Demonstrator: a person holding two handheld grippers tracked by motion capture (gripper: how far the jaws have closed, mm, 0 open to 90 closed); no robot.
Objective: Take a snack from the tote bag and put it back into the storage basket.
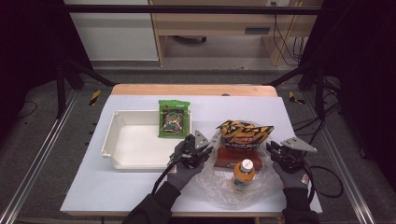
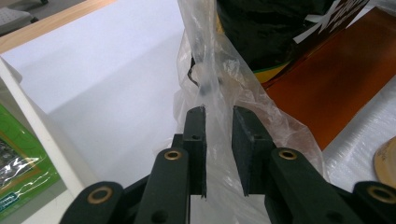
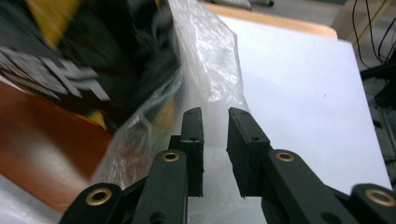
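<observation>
A clear plastic bag (image 1: 219,186) lies right of the table's middle. It holds a black and yellow snack bag (image 1: 245,133), a brown box (image 1: 226,158) and a bottle (image 1: 243,170) with a white cap. My left gripper (image 1: 208,150) is at the bag's left edge. Its jaws (image 2: 218,109) stand a little apart, open, with the bag's film (image 2: 210,56) running up between them. My right gripper (image 1: 272,149) is at the bag's right edge. It (image 3: 215,111) is open too by a narrow gap, with the bag's film (image 3: 205,60) lying in that gap.
A white tray (image 1: 108,140) stands left of the bag, with a green packet (image 1: 173,119) propped on its far right corner. The white mat ends in a wooden table edge (image 1: 191,89) at the back. Black frame posts stand on both sides.
</observation>
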